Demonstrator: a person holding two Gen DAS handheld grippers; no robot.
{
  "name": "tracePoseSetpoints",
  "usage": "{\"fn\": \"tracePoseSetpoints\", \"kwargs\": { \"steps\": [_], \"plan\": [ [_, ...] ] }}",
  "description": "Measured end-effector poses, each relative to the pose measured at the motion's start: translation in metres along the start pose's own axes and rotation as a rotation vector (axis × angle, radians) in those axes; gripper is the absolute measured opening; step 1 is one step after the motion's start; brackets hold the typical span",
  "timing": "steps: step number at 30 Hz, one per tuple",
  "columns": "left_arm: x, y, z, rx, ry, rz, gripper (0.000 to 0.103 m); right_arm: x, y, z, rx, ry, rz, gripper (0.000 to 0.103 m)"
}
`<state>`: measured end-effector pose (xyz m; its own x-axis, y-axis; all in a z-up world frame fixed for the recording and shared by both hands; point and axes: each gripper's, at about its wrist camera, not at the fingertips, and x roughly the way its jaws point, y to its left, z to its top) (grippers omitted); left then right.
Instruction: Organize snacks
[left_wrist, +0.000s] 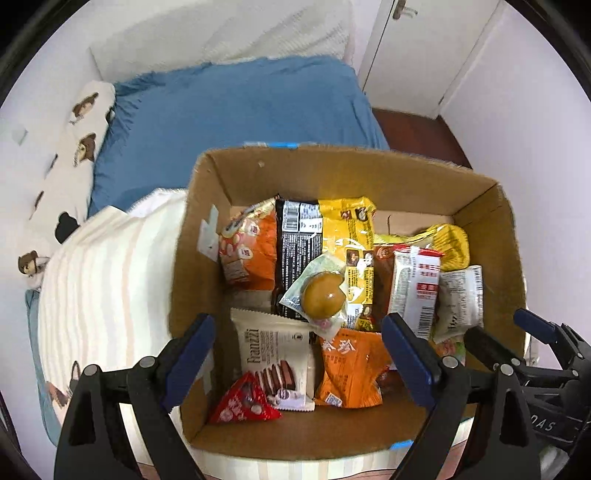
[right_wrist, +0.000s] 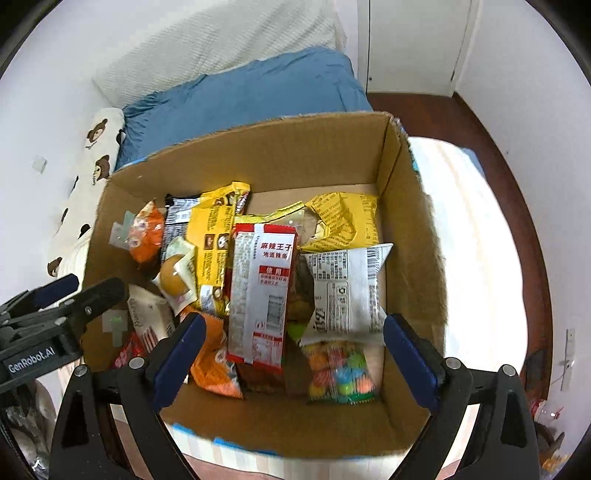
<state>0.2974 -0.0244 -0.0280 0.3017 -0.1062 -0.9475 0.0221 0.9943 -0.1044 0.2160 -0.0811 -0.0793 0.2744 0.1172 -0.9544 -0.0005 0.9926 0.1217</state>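
An open cardboard box (left_wrist: 210, 192) (right_wrist: 410, 206) holds several snack packets. In the left wrist view I see a white Franzzi biscuit packet (left_wrist: 275, 360), a small red packet (left_wrist: 242, 404), an orange packet (left_wrist: 349, 369), a round brown bun in clear wrap (left_wrist: 323, 295), a yellow bag (left_wrist: 345, 229) and a red-and-white packet (left_wrist: 415, 288). The right wrist view shows the red-and-white packet (right_wrist: 260, 291), a white packet (right_wrist: 345, 295) and a bag of coloured candies (right_wrist: 340, 373). My left gripper (left_wrist: 299, 358) is open and empty above the box's near side. My right gripper (right_wrist: 293, 358) is open and empty above it too.
The box rests on a striped cream blanket (left_wrist: 103, 280) on a bed with a blue pillow (left_wrist: 236, 114) and a bear-print pillow (left_wrist: 83, 129). White walls and a door (left_wrist: 417, 48) lie behind. Dark wooden floor (right_wrist: 491, 140) runs along the right.
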Motion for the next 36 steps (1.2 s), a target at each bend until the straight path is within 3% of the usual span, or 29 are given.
{"fn": "tracePoseSetpoints", "kwargs": {
  "steps": [16, 25, 36],
  "plan": [
    [-0.117, -0.013, -0.102, -0.014, -0.233, -0.004, 0.092, -0.125, 0.006, -0.098, -0.055, -0.225, 0.031, 0.099],
    [-0.182, -0.019, -0.174, -0.011, -0.329, -0.005, 0.092, -0.204, 0.008, -0.181, -0.074, -0.334, 0.071, 0.101],
    [-0.240, -0.022, -0.238, -0.009, -0.414, 0.039, 0.092, -0.273, 0.009, -0.247, -0.097, -0.424, 0.063, 0.102]
  ]
}}
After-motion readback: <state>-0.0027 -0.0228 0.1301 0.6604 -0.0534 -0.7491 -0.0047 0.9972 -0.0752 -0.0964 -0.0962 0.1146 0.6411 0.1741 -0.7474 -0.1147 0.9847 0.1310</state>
